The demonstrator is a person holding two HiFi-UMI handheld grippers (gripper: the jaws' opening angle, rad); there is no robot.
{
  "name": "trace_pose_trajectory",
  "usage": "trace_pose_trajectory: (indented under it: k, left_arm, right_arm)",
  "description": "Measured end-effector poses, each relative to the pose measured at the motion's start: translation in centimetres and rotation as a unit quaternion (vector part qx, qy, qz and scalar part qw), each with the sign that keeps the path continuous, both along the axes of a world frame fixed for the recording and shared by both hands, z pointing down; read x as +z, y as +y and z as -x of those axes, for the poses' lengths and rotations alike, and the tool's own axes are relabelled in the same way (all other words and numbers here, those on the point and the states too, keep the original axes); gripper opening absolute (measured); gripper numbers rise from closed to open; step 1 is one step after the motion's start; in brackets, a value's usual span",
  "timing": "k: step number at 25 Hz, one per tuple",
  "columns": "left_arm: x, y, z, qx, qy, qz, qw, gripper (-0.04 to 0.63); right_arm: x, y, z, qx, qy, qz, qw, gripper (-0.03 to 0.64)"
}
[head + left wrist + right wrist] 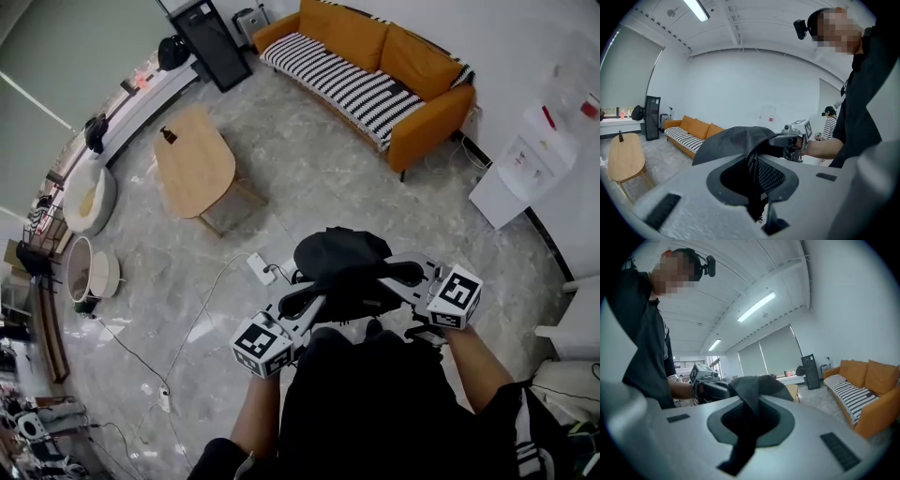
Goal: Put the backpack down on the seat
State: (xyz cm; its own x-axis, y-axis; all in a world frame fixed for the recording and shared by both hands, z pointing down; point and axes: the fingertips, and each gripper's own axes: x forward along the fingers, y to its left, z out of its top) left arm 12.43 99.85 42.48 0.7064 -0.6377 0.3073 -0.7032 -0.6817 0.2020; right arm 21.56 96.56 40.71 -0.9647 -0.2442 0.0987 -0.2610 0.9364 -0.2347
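A black backpack (342, 261) hangs in front of the person, held up between both grippers over the marble floor. My left gripper (302, 302) is shut on a black strap of it; in the left gripper view the strap (754, 185) runs down between the jaws, with the backpack's fabric (733, 140) bulging beyond. My right gripper (398, 274) is shut on a fold of the same backpack (754, 387), a strip of which (740, 446) trails through the jaws. The seat, an orange sofa (375, 75) with a striped cover, stands well ahead across the room.
An oval wooden coffee table (192, 159) stands left of the sofa. A white power strip (260, 269) with a cable lies on the floor just ahead. A white cabinet (525, 169) is at the right wall, and a black upright panel (211, 42) stands at the back.
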Motion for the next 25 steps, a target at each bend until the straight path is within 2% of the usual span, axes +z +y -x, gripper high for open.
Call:
trace_pose_trajectory:
  k: [12, 17, 22, 25]
  left_arm:
    - [3.3, -3.1, 0.5, 0.016, -0.002, 0.040, 0.9991, 0.058]
    - [3.4, -7.9, 2.8, 0.022, -0.007, 0.046, 0.9987, 0.058]
    - [4.2, -9.8, 3.6, 0.030, -0.003, 0.044, 0.9986, 0.058]
    - [4.3, -12.5, 5.1, 0.037, 0.002, 0.045, 0.9983, 0.058]
  right_arm:
    - [3.6, -3.6, 0.5, 0.030, 0.022, 0.046, 0.998, 0.032]
    - [3.5, -8.3, 2.8, 0.031, 0.032, 0.054, 0.998, 0.032]
    - [4.6, -10.0, 3.6, 0.040, 0.047, 0.060, 0.996, 0.033]
    - [4.5, -12.6, 5.1, 0.046, 0.054, 0.061, 0.996, 0.034]
